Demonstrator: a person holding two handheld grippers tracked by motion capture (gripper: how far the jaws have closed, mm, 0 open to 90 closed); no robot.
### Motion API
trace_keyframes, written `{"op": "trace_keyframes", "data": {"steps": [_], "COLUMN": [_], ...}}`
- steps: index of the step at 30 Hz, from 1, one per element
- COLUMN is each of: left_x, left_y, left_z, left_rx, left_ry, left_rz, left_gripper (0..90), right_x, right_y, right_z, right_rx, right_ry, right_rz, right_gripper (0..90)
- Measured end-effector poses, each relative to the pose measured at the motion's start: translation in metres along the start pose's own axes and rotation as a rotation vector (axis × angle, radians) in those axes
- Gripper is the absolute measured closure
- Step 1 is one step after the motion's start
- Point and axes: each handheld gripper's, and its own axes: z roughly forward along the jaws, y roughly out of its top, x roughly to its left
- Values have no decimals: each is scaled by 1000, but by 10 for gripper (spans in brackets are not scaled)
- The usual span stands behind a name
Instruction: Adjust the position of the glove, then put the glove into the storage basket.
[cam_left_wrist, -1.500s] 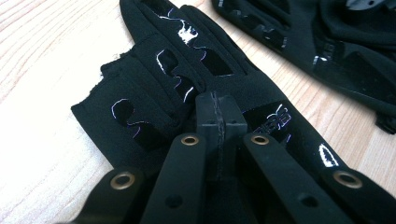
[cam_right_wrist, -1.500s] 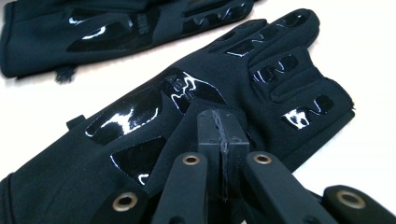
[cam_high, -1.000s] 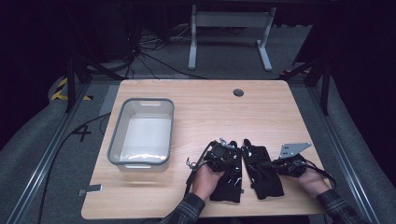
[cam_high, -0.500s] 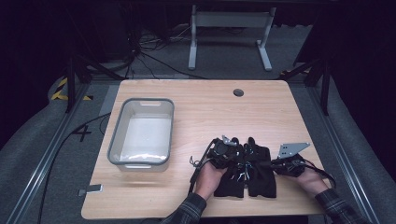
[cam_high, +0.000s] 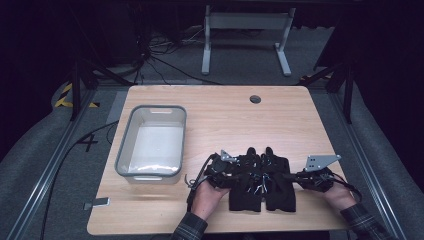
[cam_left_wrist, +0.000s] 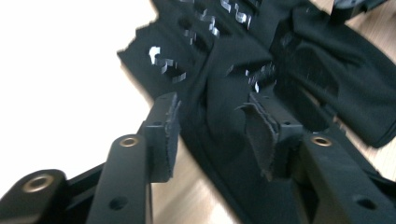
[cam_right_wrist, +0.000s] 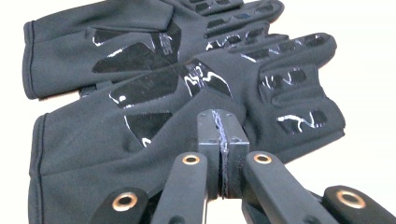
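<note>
Gloves first, from the high view: two black gloves (cam_high: 262, 182) lie side by side on the near part of the wooden worktop (cam_high: 225, 115), fingers pointing away from the person, cuffs toward the near edge. The left gripper (cam_high: 235, 172) sits at the left glove's outer edge, the right gripper (cam_high: 287, 176) at the right glove's outer edge, each in a hand that comes in from the bottom. A grey bin (cam_high: 151, 142) stands well apart on the left side of the worktop.

Left gripper view: the left gripper (cam_left_wrist: 212, 123) has its jaws parted to a middling gap — they have just been opening — and the pads press on nothing. A fold of the left glove (cam_left_wrist: 224, 93) lies between them, loose on the wood, and the right glove (cam_left_wrist: 336, 74) lies just beyond it.

Right gripper view: the right gripper (cam_right_wrist: 220, 119) has its jaws fully together, pad against pad, at the edge of the nearer glove (cam_right_wrist: 154, 135); whether any cloth is pinched between them I cannot tell. The other glove (cam_right_wrist: 116, 46) lies just behind — both palm up, with glossy grip patches showing.
</note>
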Motion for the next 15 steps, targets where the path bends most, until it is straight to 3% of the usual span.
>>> {"op": "trace_keyframes", "data": {"steps": [3, 10, 15], "left_x": [1, -6, -7], "left_y": [-2, -3, -4], "left_z": [4, 12, 12], "left_rx": [10, 36, 35], "left_ry": [-1, 39, 55], "left_rz": [-8, 15, 12], "left_gripper": [510, 525, 724], "right_x": [-2, -2, -1], "right_y": [-5, -7, -8], "right_z": [-2, -4, 1], "right_rx": [7, 13, 49], "right_ry": [-5, -10, -9], "right_rz": [10, 8, -8], "right_gripper": [900, 900, 900]}}
